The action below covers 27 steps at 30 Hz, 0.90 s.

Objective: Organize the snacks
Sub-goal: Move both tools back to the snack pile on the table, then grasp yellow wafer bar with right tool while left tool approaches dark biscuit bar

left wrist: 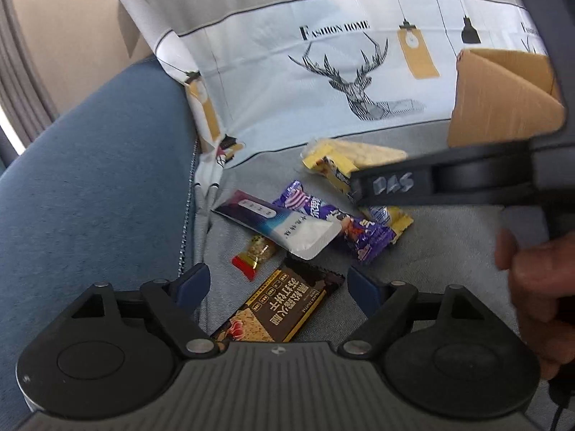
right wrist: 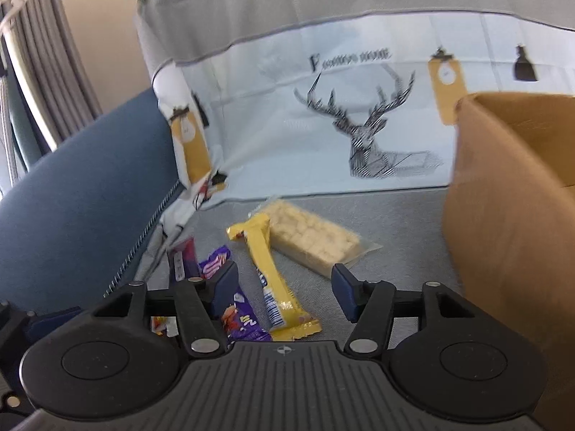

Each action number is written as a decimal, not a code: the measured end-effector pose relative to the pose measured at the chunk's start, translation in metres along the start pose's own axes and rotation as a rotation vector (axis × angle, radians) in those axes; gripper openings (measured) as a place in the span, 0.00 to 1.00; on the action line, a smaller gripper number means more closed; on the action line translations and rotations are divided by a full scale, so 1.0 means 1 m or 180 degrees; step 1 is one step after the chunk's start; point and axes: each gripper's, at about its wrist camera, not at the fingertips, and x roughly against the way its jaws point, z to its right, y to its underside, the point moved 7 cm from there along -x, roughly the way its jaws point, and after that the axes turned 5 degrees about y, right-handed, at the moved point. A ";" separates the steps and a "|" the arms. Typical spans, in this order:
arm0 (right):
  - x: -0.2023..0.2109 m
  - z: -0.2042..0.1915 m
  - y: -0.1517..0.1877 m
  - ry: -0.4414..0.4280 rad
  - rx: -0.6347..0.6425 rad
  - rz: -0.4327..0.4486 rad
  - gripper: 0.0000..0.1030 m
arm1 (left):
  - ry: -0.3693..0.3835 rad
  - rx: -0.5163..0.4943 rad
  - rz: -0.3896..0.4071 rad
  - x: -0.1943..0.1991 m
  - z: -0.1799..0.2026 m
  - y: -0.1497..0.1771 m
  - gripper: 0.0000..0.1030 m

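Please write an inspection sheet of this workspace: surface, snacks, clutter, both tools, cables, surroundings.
Surface: grey sofa seat, snacks lying loose on it.
Job's things: brown cracker pack, white-and-purple sachet, purple wrapper, small red-and-gold candy, yellow bar, clear pack of pale biscuits; cardboard box at the right.
Clutter: nothing seen.
Tools: left tool open over the cracker pack; right tool open over the yellow bar; neither holds anything.
Cables: nothing seen.
Surroundings: deer-print cushion cover, blue armrest, curtain.

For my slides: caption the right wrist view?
Open right hand-held gripper above a yellow snack bar on a grey sofa.
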 end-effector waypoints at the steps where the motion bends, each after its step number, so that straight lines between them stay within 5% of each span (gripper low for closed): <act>1: -0.006 -0.002 0.002 -0.0037 0.0030 -0.0050 0.62 | 0.0013 0.0000 -0.0021 -0.002 0.001 0.000 0.85; 8: -0.029 -0.012 0.017 -0.0005 0.0223 -0.0238 0.59 | 0.0145 0.0039 -0.0317 -0.016 0.002 0.012 0.84; 11: -0.031 -0.012 0.018 -0.0053 0.0226 -0.0236 0.45 | 0.0189 0.0091 -0.0393 -0.018 0.002 0.017 0.84; 13: -0.029 -0.011 0.017 -0.0074 0.0247 -0.0226 0.24 | 0.0206 0.0144 -0.0393 -0.017 0.001 0.017 0.82; 16: -0.027 -0.010 0.018 -0.0116 0.0233 -0.0235 0.20 | 0.0202 0.0272 -0.0400 -0.016 -0.004 0.016 0.72; 22: -0.006 -0.009 0.009 -0.0223 0.0204 -0.0188 0.12 | 0.0235 0.0570 -0.0383 -0.011 -0.015 0.013 0.37; 24: 0.006 -0.009 0.005 -0.0266 0.0235 -0.0160 0.12 | 0.0288 0.0648 -0.0375 -0.008 -0.016 0.012 0.16; 27: 0.027 -0.008 0.004 -0.0296 0.0338 -0.0143 0.12 | 0.0315 0.0766 -0.0401 -0.005 -0.017 0.013 0.09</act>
